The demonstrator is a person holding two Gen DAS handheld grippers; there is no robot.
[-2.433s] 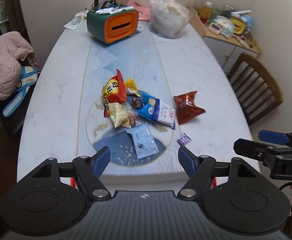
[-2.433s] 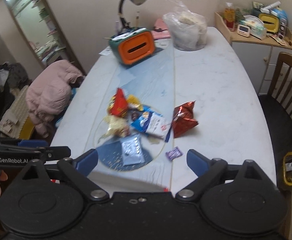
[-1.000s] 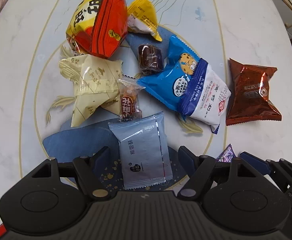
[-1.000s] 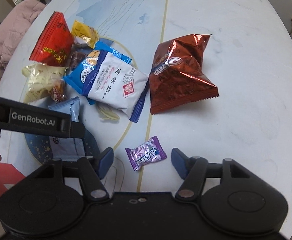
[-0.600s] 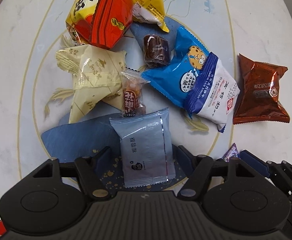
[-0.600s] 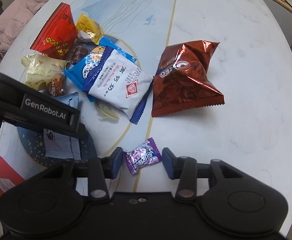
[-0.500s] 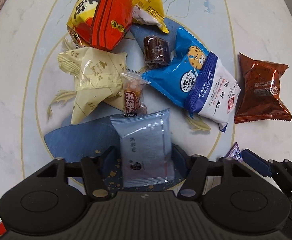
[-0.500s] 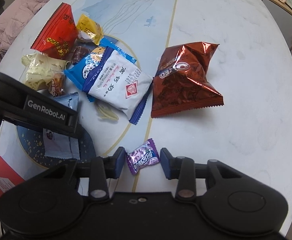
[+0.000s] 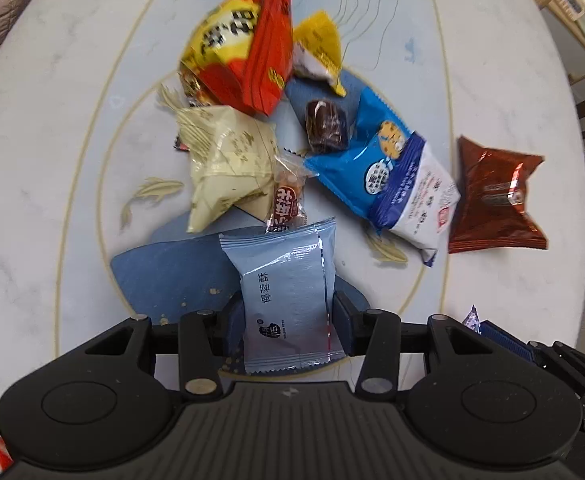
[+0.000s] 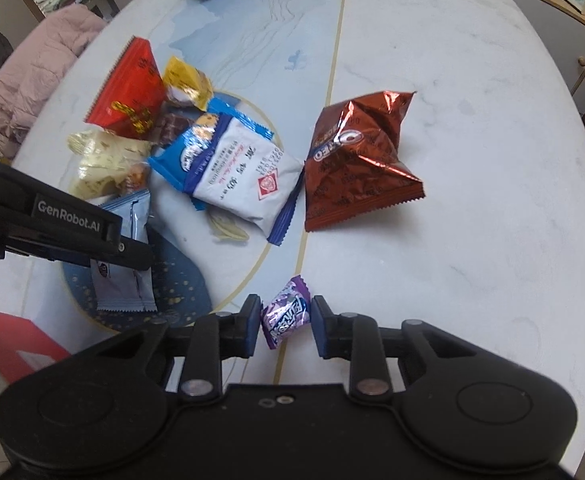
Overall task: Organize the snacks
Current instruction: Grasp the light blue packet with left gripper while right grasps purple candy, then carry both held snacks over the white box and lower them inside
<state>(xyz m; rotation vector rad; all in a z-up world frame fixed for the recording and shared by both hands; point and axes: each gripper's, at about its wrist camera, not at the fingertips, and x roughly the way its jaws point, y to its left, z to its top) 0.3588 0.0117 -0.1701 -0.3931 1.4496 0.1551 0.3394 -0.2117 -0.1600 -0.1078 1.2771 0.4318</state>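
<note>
Low over the table (image 10: 472,128), the left claw (image 9: 288,322) pinches the pale blue snack packet (image 9: 288,288) by its sides, near the pile's front edge. Just beside it, the right claw (image 10: 285,326) is clenched on the purple candy (image 10: 285,317), apart from the brown foil bag (image 10: 356,160).

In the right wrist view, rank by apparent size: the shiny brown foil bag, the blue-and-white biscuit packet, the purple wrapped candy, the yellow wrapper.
1. Shiny brown foil bag and blue-and-white biscuit packet: look alike in size, so no ranking between them.
2. Yellow wrapper, farther from the camera and partly hidden.
3. Purple wrapped candy, smallest though nearest.
</note>
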